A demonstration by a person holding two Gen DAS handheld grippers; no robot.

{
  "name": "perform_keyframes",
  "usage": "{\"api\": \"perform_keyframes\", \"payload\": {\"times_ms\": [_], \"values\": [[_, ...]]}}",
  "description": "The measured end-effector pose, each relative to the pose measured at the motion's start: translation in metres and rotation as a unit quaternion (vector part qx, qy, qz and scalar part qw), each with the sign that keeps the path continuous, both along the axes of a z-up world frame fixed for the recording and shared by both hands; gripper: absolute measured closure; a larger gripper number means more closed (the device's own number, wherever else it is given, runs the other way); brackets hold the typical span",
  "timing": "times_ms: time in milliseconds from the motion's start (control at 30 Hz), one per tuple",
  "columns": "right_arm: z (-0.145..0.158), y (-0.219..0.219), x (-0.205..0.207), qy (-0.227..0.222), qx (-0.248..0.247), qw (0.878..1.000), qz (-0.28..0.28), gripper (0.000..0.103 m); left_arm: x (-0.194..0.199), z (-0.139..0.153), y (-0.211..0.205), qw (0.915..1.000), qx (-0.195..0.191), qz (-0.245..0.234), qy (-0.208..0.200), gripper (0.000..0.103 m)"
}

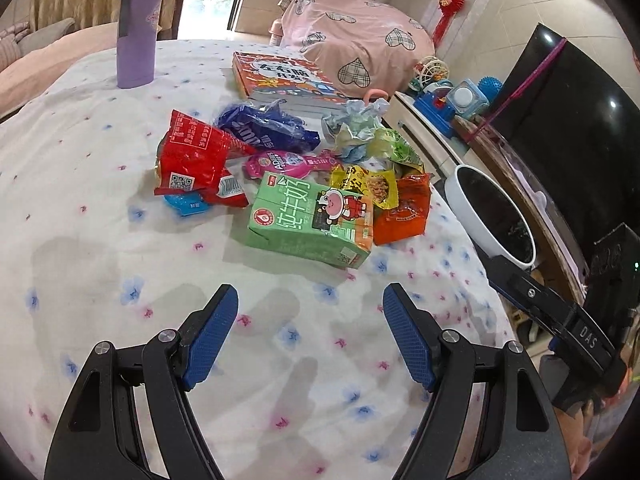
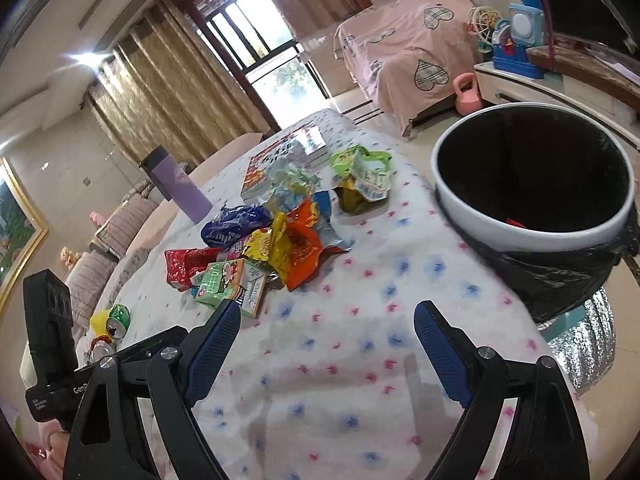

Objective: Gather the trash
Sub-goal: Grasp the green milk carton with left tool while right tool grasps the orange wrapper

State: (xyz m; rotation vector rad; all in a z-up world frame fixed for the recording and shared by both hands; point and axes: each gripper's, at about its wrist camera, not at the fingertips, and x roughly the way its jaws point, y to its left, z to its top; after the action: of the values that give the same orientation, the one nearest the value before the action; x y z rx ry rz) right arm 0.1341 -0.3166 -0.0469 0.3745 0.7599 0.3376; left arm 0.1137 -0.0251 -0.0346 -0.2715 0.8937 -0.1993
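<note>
A heap of trash lies on the flowered white tablecloth [image 1: 100, 240]: a green milk carton [image 1: 308, 220], a red wrapper [image 1: 192, 156], a blue wrapper [image 1: 264, 126], an orange packet [image 1: 404, 210], a yellow packet [image 1: 364, 184] and crumpled foil [image 1: 356, 120]. My left gripper [image 1: 310, 304] hovers open just short of the carton, nothing between its fingers. In the right wrist view the carton [image 2: 230, 286] sits by the left fingertip of my open, empty right gripper [image 2: 326, 322]. A white bin [image 2: 532, 184] with a black liner stands beside the table at the right.
A purple tumbler [image 1: 136, 28] and a picture book [image 1: 280, 76] stand beyond the heap. Crushed cans [image 2: 114, 320] lie past the table's left edge. A pink-covered piece of furniture [image 1: 360, 36], toys on a low cabinet [image 1: 452, 100] and a dark screen [image 1: 580, 140] fill the right side.
</note>
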Motion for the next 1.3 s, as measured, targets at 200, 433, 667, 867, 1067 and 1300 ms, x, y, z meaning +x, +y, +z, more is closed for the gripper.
{"api": "perform_keyframes", "payload": {"times_ms": [200,433,667,867,1067,1300], "values": [[-0.002,0.006,0.014,0.001,-0.007,1.000,0.008,0.014,0.010,-0.008,-0.003,0.9999,-0.001,-0.003,0.016,0.026],[-0.007,0.004,0.034,0.013,-0.001,1.000,0.003,0.014,0.035,-0.012,-0.027,0.9997,0.011,-0.002,0.021,0.025],[-0.007,0.003,0.045,0.013,0.002,1.000,0.004,0.014,0.040,-0.026,-0.003,0.9965,0.047,0.048,0.049,0.026],[-0.011,0.012,0.058,0.018,-0.002,1.000,0.025,0.023,0.015,-0.025,0.045,0.9925,0.061,0.089,0.057,0.026],[-0.015,0.025,0.072,0.019,-0.013,0.999,0.037,0.032,0.013,-0.014,0.045,0.9960,0.014,0.073,0.050,0.025],[-0.023,0.033,0.093,0.036,-0.034,0.998,0.046,0.068,0.048,-0.017,0.005,0.9939,0.071,0.073,0.043,0.021]]}}
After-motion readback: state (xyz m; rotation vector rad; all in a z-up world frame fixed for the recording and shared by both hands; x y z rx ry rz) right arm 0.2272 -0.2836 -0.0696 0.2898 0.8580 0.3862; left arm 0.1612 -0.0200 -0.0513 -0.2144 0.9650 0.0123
